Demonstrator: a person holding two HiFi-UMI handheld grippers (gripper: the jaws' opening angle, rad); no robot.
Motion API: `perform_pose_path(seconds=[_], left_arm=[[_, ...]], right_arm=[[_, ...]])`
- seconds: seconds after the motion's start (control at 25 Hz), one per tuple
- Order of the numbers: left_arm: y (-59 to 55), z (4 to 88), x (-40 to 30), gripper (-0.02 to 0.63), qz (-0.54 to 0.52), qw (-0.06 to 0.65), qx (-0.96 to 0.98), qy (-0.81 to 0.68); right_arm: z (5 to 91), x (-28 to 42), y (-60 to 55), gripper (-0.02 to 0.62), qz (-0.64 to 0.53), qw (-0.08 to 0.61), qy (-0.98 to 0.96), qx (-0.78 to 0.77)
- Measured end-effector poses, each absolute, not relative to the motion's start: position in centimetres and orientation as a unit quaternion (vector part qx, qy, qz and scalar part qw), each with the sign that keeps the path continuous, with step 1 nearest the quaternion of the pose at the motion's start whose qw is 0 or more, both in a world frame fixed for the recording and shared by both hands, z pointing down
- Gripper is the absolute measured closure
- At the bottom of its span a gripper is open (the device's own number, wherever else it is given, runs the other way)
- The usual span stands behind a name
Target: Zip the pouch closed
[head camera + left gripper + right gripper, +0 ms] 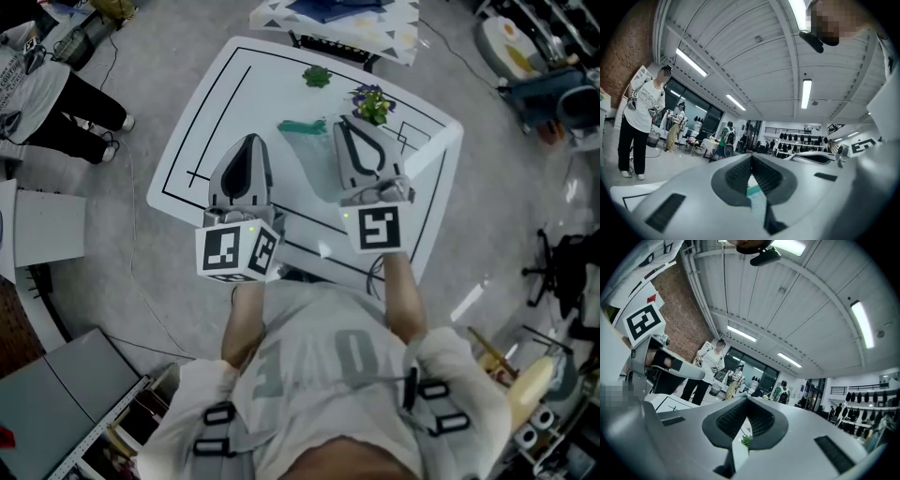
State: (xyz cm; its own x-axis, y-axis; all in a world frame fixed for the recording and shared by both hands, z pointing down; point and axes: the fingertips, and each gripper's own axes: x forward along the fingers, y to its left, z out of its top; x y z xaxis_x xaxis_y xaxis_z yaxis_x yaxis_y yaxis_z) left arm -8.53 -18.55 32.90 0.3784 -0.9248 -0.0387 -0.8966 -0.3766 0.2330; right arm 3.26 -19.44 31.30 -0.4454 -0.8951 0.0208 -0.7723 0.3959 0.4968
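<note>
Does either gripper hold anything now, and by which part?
Nothing is held. The left gripper and the right gripper are shut and empty; the teal pouch lies on the table.

Head view: dim, flat, greyish light falls from overhead, with no hard shadows. The white bench [244, 112] is the brightest area. A pale streak of glare lies on the floor [466, 302] at right. Wide-angle bending curves the picture's edges.

Both gripper views are round fisheye pictures with black corners. The ceiling strip lights [805, 93] burn out to plain white in each. The left tongs [751, 158] and right tongs [746, 400], close to the lens, look soft. The room behind is sharper, its lines bowed.
</note>
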Motion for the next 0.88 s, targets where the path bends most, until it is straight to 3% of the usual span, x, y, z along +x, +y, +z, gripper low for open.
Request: perform_pose_path(seconds=[0.24, 0.32, 0.4, 0.6, 0.88], left_arm=[[-18.7, 32.0, -7.7, 0.594, -0.156, 0.158, 0.835, -0.503], [-18.7, 31.5, -7.1, 0.485, -0.203, 0.211, 0.835, -0.465], [-18.8, 31.4, -6.6, 0.442, -0.250, 0.271, 0.828, -0.422], [-18.8, 32.4, -6.0, 0.428, -0.337, 0.410, 0.778, -0.337], [-18.5, 31.7, -5.6, 0.428, -0.428, 0.497, 0.719, -0.229]], right_arm=[[31.0, 2.1, -18.8, 0.586, -0.212, 0.141, -0.836, 0.487], [31.2, 1.4, -18.6, 0.586, -0.209, 0.139, -0.844, 0.474], [31.6, 0.7, -18.6, 0.586, -0.208, 0.141, -0.855, 0.454], [32.0, -0.7, -17.9, 0.586, -0.213, 0.148, -0.868, 0.424], [32.0, -2.0, -17.1, 0.586, -0.213, 0.141, -0.878, 0.405]])
